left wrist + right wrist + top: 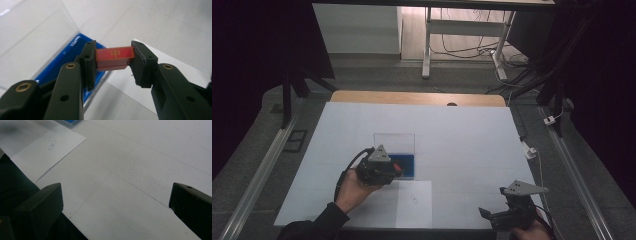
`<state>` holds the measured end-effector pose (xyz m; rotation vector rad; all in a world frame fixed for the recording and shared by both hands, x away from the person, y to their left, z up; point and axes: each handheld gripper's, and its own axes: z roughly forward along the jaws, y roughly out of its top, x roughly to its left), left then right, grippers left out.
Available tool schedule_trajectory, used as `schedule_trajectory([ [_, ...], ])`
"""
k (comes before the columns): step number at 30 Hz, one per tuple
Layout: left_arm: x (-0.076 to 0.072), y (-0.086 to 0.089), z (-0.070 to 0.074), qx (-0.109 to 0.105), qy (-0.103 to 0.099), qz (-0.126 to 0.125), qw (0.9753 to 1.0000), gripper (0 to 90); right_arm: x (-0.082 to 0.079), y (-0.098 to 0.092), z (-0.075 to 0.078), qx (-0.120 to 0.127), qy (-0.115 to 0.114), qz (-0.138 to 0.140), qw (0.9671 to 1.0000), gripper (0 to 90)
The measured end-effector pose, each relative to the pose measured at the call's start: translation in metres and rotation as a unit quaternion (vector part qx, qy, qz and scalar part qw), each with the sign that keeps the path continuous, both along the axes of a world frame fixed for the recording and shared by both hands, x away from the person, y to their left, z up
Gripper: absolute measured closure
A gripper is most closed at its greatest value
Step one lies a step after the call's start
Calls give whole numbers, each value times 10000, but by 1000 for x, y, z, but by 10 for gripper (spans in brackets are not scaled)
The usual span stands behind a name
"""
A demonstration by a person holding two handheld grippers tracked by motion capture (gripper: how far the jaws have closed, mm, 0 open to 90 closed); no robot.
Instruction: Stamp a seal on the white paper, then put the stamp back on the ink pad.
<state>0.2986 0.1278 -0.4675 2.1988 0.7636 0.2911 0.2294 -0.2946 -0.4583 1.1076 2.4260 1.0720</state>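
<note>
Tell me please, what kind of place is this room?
Probably a lab or workshop set up for recording. The table is covered in white, metal rails run along both sides of it, and loose cables lie on the floor behind. The left gripper holds a red block there.

From here I can't read the small mark on the paper sheet (47, 147) beside the blue tray (65, 58). My left hand-held gripper (113, 58) covers both ends of the red block (114, 55) and much of that tray.
</note>
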Motion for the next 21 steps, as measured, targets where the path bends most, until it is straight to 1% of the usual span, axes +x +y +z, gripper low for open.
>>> schedule_trajectory([
  [5,6,10,1,-62,-10,168,9998,581,0,1,0,-34,14,3,10000,0],
  [11,11,18,2,-177,-7,317,9993,581,0,0,0,-11,4,-13,10000,0],
  [16,17,20,1,-163,-12,394,9991,581,1,0,0,-32,22,-5,10000,0],
  [21,25,19,-4,-101,36,475,9988,581,1,1,0,-31,35,-19,10000,0],
])
